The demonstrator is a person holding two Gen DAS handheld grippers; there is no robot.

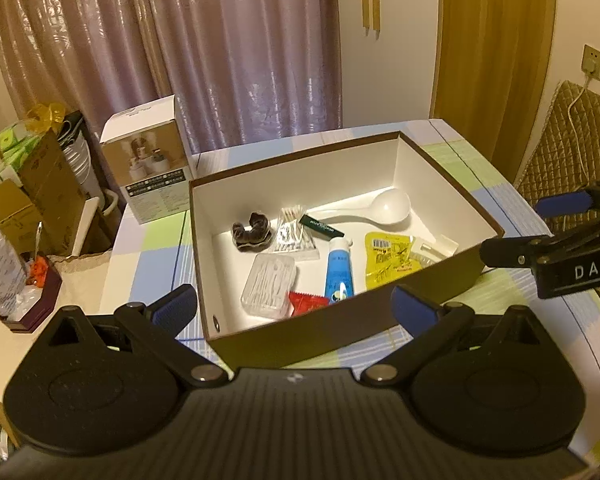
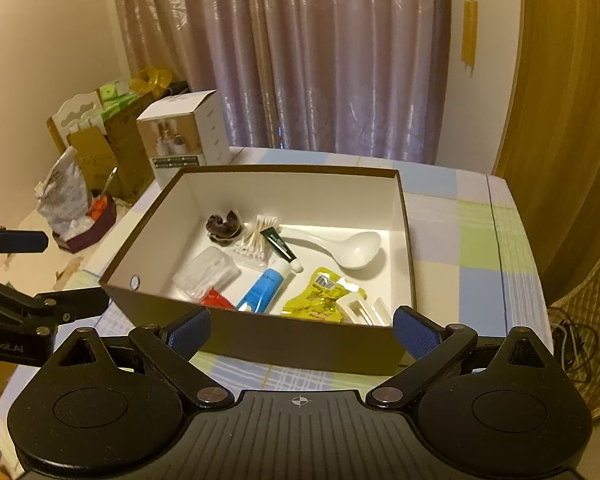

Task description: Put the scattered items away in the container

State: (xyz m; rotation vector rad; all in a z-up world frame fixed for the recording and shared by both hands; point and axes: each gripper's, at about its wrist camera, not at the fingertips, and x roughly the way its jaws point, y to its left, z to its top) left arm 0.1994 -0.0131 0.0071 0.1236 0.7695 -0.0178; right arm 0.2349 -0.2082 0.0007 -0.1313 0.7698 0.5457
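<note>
Both grippers hover just short of the box's (image 1: pixel 284 328) near wall, the left gripper (image 1: pixel 294 306) and the right gripper (image 2: pixel 302 330) each with fingers spread wide and holding nothing. Everything I can see, spoon (image 2: pixel 342 246), blue tube (image 2: pixel 262 286) and yellow sachet (image 2: pixel 320 296), already lies inside, straight ahead of both; no stray item shows on the checked tablecloth (image 2: pixel 496 256).

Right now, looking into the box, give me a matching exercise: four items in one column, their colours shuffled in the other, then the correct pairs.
Items:
1. spoon
2. tube
3. snack packet
4. scrunchie

Colours:
A. yellow
B. dark brown
C. white
D. blue

Pairs: 1-C, 2-D, 3-A, 4-B. All four lie inside the box.
</note>
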